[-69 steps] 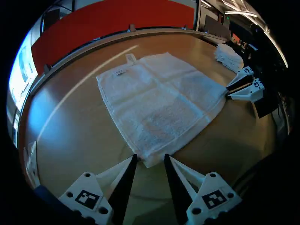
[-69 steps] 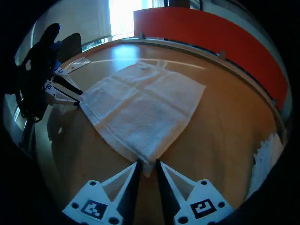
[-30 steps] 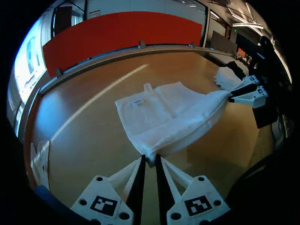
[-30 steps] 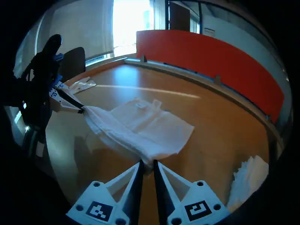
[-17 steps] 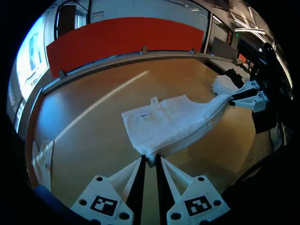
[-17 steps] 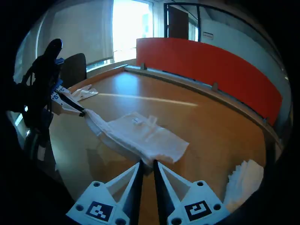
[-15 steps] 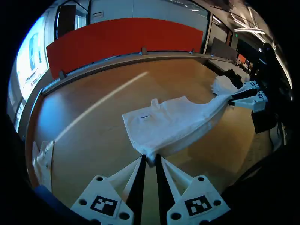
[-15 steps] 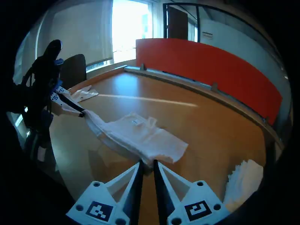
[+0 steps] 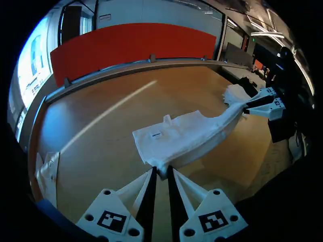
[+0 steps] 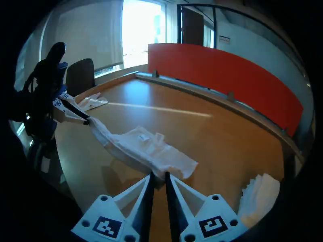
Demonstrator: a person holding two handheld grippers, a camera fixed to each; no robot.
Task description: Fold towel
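Across the table (image 9: 101, 133), open toward the red partition (image 9: 133, 40) at twelve o'clock, our left gripper (image 9: 160, 171) and right gripper (image 10: 156, 177) clamp the towel (image 9: 181, 137).

A wooden table (image 9: 101, 133) spreads out ahead of the left claw (image 9: 160, 171), with a pale streak of light crossing it. Along its far edge, straight ahead of that claw, stands a long red divider (image 9: 133, 42), and bright windows (image 9: 34, 68) show farther left. Near the claw's left, at the table's edge, lies a crumpled white cloth (image 9: 47, 177). Far ahead to its right sits a stack of white cloths (image 9: 233, 93). Seen from the right claw (image 10: 158, 176), a dark chair (image 10: 80, 72) stands ahead to the left and a dark door (image 10: 193, 30) stands beyond the divider.
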